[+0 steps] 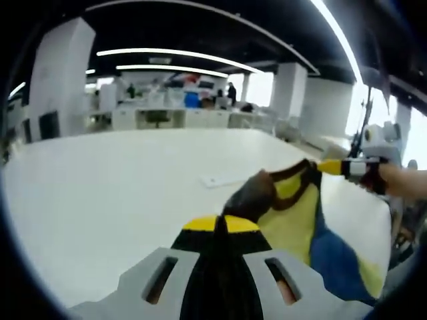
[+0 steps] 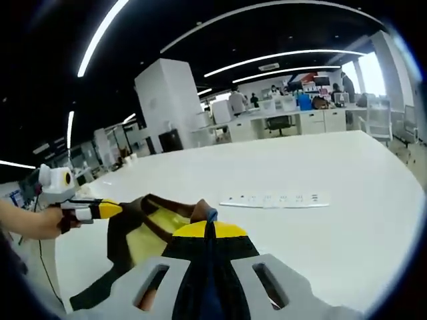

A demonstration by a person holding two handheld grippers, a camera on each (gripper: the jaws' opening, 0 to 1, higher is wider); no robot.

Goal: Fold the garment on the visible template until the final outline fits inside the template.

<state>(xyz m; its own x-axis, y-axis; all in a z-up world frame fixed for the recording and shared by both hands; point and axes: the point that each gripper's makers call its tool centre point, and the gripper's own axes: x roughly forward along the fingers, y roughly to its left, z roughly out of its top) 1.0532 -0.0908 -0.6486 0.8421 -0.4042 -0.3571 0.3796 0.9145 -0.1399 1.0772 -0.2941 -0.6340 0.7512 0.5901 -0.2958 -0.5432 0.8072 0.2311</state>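
A garment (image 1: 293, 227) of dark brown, yellow and blue cloth hangs stretched between both grippers above the white table (image 1: 100, 193). In the left gripper view my left gripper (image 1: 221, 223) is shut on a brown edge of it. The right gripper (image 1: 328, 167), held by a hand, comes in from the right and pinches the far edge. In the right gripper view my right gripper (image 2: 210, 230) is shut on the garment (image 2: 143, 243). The left gripper (image 2: 110, 209) grips its other end at the left. No folding template can be made out.
A flat white strip (image 2: 273, 199) that looks like a power strip lies on the table (image 2: 333, 233) beyond the garment, also the strip (image 1: 217, 180). Office desks, chairs, white pillars (image 2: 170, 100) and distant people stand past the table's far edge.
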